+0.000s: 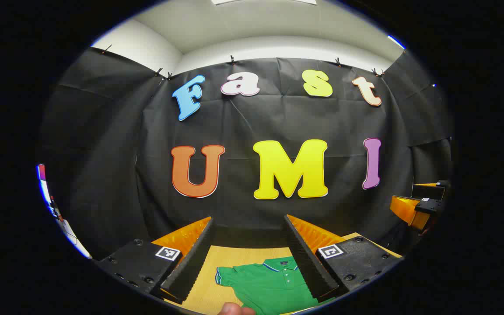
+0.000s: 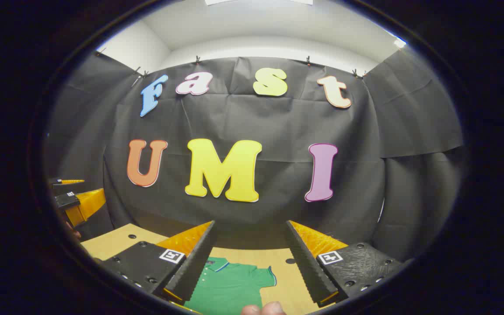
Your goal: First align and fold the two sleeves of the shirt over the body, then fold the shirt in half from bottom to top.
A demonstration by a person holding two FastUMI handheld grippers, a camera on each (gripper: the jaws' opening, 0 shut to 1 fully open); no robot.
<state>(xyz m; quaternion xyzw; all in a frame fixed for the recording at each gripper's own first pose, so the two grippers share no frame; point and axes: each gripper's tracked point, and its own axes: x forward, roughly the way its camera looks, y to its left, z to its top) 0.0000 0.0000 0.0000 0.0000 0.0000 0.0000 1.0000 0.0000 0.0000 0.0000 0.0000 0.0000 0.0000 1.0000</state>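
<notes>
While both grippers hang above the counter point(image 2: 112, 240) with fingers spread wide and holding nothing, left gripper point(image 1: 249, 251) and right gripper point(image 2: 249, 253) frame the green shirt point(image 1: 269, 284), lying flat on the wood below.

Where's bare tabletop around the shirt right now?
Bare wooden table lies between the green shirt and the booth wall, plus strips beside each short sleeve. The shirt covers the middle. Left gripper and right gripper hang open above it.
</notes>
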